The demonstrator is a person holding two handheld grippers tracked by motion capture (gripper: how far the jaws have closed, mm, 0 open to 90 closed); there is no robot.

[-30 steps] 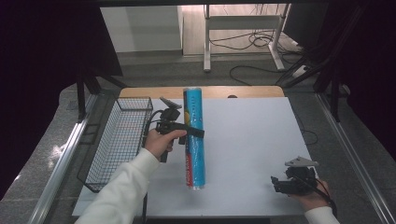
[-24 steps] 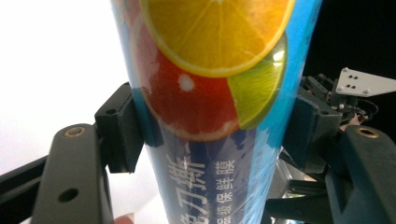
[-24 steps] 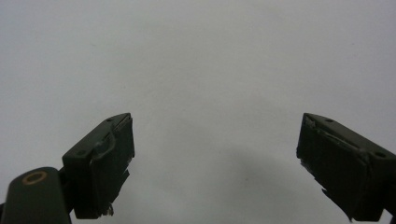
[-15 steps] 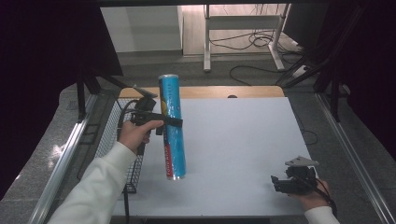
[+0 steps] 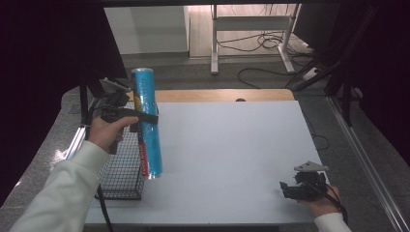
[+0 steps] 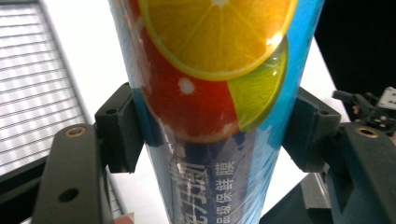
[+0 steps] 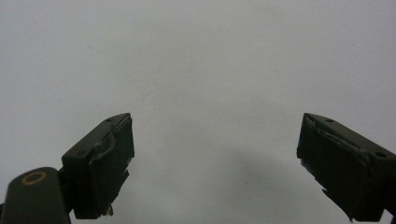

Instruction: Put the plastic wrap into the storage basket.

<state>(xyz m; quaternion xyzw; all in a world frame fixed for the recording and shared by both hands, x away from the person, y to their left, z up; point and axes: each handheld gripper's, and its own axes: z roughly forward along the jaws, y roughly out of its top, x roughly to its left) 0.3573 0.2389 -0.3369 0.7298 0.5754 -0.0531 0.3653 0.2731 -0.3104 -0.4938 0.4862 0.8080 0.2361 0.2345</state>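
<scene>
Cling-film roll [image 5: 147, 123] clamped mid-length in left hand-held gripper [image 5: 143, 117], aloft over wire basket [image 5: 121, 174] at worktop [image 5: 227, 150] edge. Probably light, stiff, glossy-slick; best gripped centrally. Right hand-held gripper [image 5: 290, 188] wide, empty.

The high view is unevenly lit: the white table [image 5: 227, 145] is bright and evenly washed, while the surroundings at left and right fall into near-black darkness. The picture is soft and slightly grainy. In the left gripper view, the glossy roll [image 6: 210, 102] shows pale glare streaks and sits blurred, very close to the lens. The right gripper view is dim grey, with a faint soft shadow between the jaws.
</scene>
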